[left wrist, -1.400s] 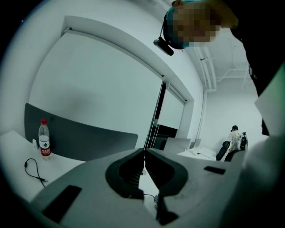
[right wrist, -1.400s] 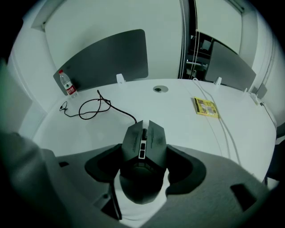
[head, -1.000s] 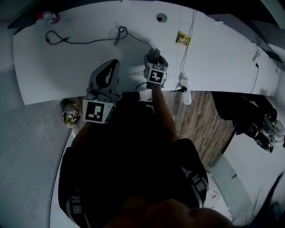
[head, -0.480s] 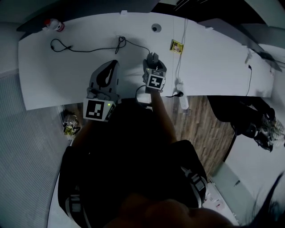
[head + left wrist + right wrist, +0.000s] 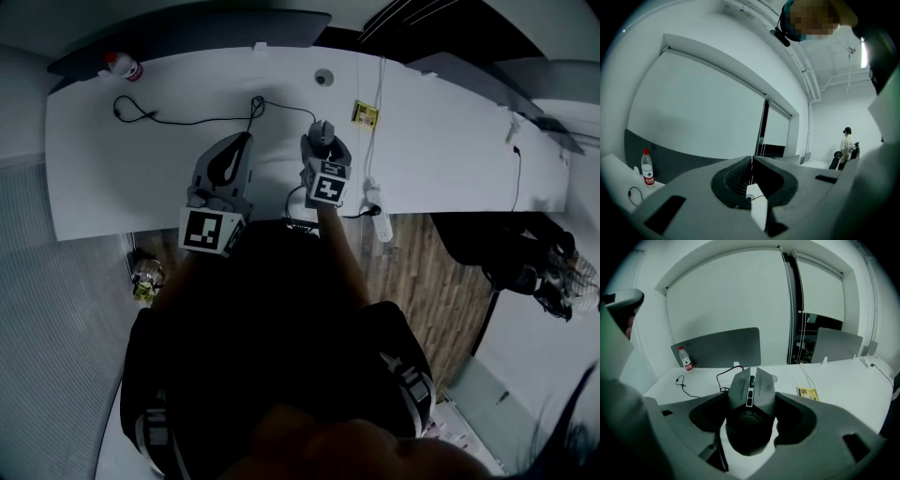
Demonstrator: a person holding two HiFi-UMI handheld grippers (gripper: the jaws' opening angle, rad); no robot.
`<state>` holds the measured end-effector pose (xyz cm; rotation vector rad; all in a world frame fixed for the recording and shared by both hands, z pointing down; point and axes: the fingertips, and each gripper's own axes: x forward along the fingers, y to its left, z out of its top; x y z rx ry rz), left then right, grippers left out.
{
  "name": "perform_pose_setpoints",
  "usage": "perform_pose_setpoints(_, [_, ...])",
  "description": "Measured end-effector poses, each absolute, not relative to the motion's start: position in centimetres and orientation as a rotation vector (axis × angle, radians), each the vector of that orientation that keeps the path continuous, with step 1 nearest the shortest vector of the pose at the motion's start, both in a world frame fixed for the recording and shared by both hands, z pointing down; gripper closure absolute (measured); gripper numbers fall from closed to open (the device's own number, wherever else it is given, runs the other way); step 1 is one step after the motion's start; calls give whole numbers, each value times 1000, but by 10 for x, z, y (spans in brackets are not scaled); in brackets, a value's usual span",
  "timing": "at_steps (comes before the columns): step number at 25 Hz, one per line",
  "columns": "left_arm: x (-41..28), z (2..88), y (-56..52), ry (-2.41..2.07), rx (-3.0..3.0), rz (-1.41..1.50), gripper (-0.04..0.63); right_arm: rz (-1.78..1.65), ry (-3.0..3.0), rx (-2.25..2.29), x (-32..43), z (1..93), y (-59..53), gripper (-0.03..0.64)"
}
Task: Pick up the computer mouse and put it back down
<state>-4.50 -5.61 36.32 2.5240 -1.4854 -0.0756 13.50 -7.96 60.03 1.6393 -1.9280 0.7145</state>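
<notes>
A dark grey wired computer mouse (image 5: pixel 751 385) sits between the jaws of my right gripper (image 5: pixel 751 393), which is shut on its sides. From the head view that gripper (image 5: pixel 322 141) is over the middle of the white table (image 5: pixel 450 150) with the mouse (image 5: pixel 321 126) poking out ahead of it. I cannot tell whether the mouse rests on the table or hangs just above it. My left gripper (image 5: pixel 246 139) is to its left, jaws shut together and empty (image 5: pixel 751 158), pointing up and away from the table.
A water bottle (image 5: pixel 122 66) stands at the far left corner. A black cable (image 5: pixel 187 117) trails from there toward the mouse. A yellow card (image 5: pixel 365 114) lies right of the mouse, and a white power strip (image 5: pixel 379 217) hangs at the near edge. A person (image 5: pixel 845 143) stands far off.
The head view has drifted, so the table sits lower in frame. Both grippers keep nearly the same stance, and the right one still holds the mouse.
</notes>
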Motion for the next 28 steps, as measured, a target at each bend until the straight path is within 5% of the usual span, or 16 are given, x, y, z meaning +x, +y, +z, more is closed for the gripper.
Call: perform_pose_setpoints(28, [-57, 340, -55, -1509, 2580, -149, 588, 461, -2212, 1773, 113, 445, -76, 322])
